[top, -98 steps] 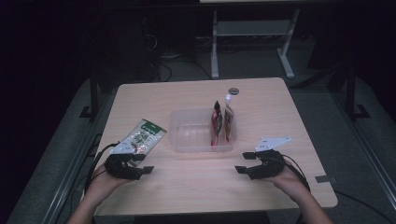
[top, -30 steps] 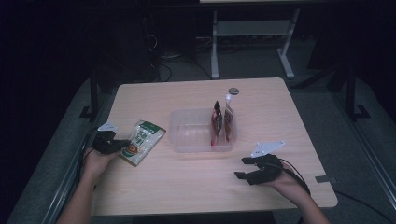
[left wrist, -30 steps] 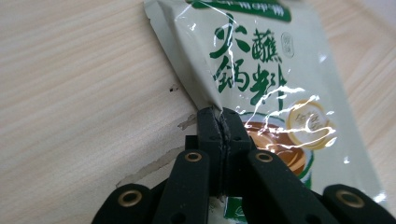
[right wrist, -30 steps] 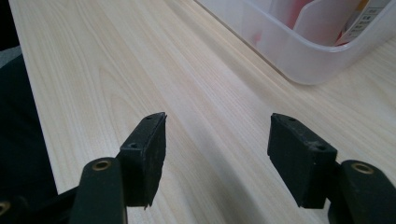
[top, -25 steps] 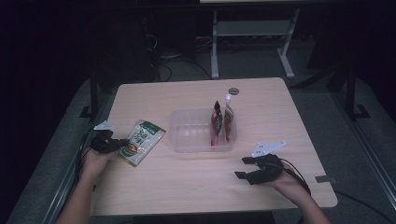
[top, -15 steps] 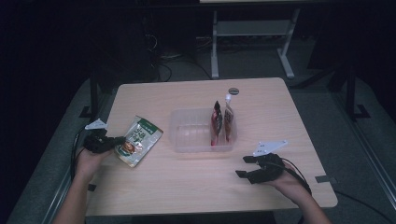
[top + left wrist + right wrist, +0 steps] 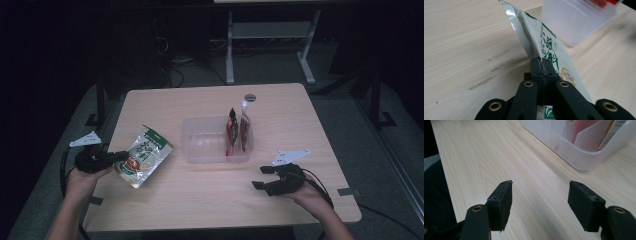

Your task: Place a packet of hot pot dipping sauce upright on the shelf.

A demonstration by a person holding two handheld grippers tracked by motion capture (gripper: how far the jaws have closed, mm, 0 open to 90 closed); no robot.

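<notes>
A green and silver snack pouch (image 7: 143,155) lies at the table's left side, its near edge raised. My left gripper (image 7: 117,157) is shut on that edge; in the left gripper view the jaws pinch the pouch (image 7: 544,47) at its rim, gripper (image 7: 541,66). A clear plastic bin (image 7: 205,149) stands mid-table with two red pouches (image 7: 237,131) upright at its right end. My right gripper (image 7: 260,177) rests open on the table near the front right, nothing between its jaws; in the right gripper view it (image 7: 540,200) faces the bin (image 7: 579,157).
A small dark round object (image 7: 250,97) lies near the table's far edge. The wooden table (image 7: 200,200) has bare surface in front of the bin. A white metal stand (image 7: 270,35) is on the floor behind the table.
My left gripper moved left from the table's front to the pouch, shut on its edge and drew it slightly left and up. My right gripper stayed almost still.
</notes>
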